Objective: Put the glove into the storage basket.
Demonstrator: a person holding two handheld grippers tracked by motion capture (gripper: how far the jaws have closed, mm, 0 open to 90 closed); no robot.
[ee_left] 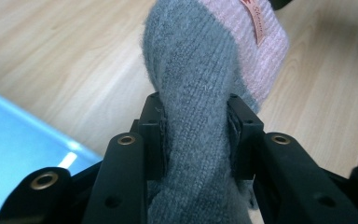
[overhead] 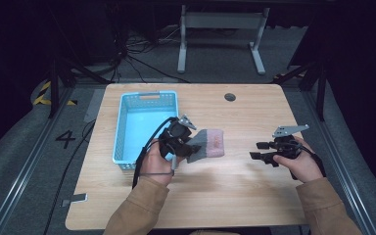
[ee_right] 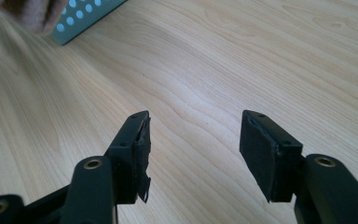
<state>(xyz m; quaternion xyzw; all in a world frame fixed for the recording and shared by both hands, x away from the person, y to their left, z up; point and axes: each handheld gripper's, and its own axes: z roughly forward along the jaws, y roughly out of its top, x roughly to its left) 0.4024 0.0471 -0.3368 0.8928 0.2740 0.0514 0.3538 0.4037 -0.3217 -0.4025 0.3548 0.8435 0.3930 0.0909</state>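
Observation:
A grey knitted sock with a pink cuff (overhead: 206,143) hangs above the wooden table, just right of the blue basket (overhead: 127,122). My left gripper (overhead: 190,149) is shut on its grey part. In the left gripper view the grey knit (ee_left: 193,107) is squeezed between both black jaws, and the pink cuff (ee_left: 261,51) with a small label points away. My right gripper (overhead: 255,151) hovers low over the table's right side, jaws pointing left. In the right gripper view my right gripper (ee_right: 193,154) is open, with bare wood between its pads.
The wooden table (overhead: 215,196) has a dark round hole (overhead: 230,97) near its far edge. The blue perforated basket (ee_right: 81,16) shows a corner in the right gripper view. A white table frame (overhead: 220,29) stands on the floor beyond.

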